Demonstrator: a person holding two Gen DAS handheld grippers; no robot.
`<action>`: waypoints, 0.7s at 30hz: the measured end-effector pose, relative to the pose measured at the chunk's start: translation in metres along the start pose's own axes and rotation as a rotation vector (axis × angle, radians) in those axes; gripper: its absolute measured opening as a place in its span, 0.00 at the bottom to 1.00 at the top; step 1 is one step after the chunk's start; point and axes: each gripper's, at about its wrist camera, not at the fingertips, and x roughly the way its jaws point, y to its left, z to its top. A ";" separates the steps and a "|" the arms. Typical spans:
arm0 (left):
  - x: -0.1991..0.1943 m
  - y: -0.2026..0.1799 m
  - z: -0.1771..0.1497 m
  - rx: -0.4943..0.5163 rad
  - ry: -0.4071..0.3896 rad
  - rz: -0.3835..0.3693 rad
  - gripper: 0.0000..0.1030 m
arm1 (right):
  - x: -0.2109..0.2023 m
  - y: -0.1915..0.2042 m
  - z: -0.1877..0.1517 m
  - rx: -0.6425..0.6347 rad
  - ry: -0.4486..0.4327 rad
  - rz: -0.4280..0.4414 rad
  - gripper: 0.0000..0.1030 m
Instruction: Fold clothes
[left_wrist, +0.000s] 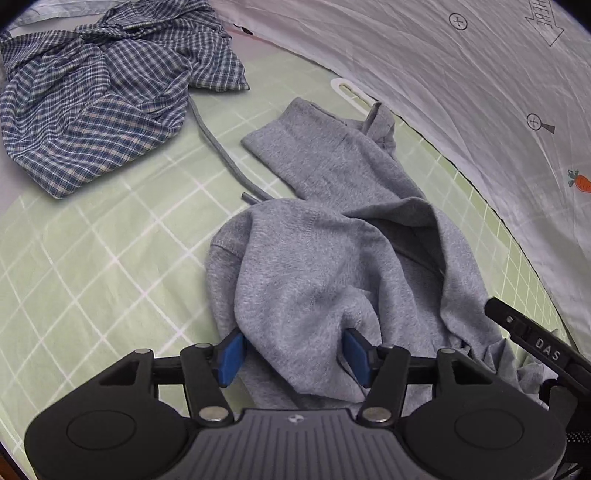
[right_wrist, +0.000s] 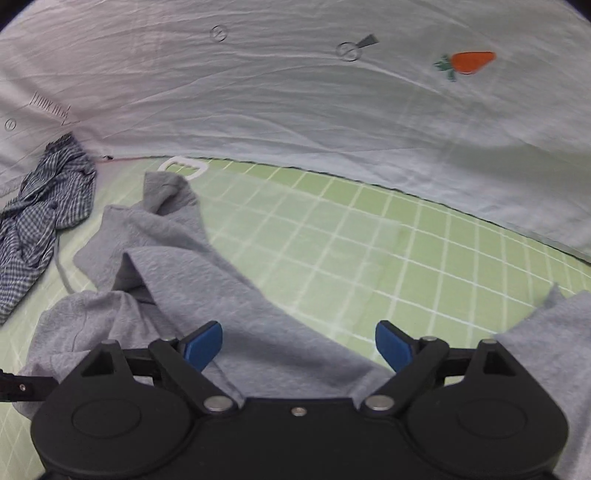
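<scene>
A crumpled grey sweat garment (left_wrist: 314, 258) lies on the green checked bedsheet (left_wrist: 92, 277). Its grey drawstring (left_wrist: 218, 147) trails toward the top left. My left gripper (left_wrist: 294, 354) hangs over the garment's near end. A raised bunch of the grey cloth sits between its blue pads (left_wrist: 232, 354), which stand apart and do not clamp it. In the right wrist view the same garment (right_wrist: 177, 266) stretches from the upper left to under my right gripper (right_wrist: 298, 347). That gripper is wide open above flat cloth, holding nothing. Another part of the grey cloth (right_wrist: 554, 350) lies at the right.
A rumpled blue plaid shirt (left_wrist: 92, 92) (right_wrist: 44, 218) lies at the far left. A white quilt with a carrot print (left_wrist: 480, 92) (right_wrist: 295, 92) borders the sheet. A white plastic loop (left_wrist: 351, 92) (right_wrist: 183, 166) lies at the garment's far end. The black part (left_wrist: 535, 343) of the other gripper shows at right.
</scene>
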 end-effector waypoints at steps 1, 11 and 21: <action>0.003 0.002 0.001 0.011 0.012 0.000 0.57 | 0.010 0.013 0.000 -0.022 0.014 0.009 0.88; 0.019 0.008 0.006 0.056 0.069 -0.016 0.58 | -0.007 0.004 -0.003 0.081 -0.066 -0.092 0.09; -0.003 0.011 -0.018 0.049 0.013 0.061 0.58 | -0.187 -0.122 -0.076 0.311 -0.290 -0.564 0.08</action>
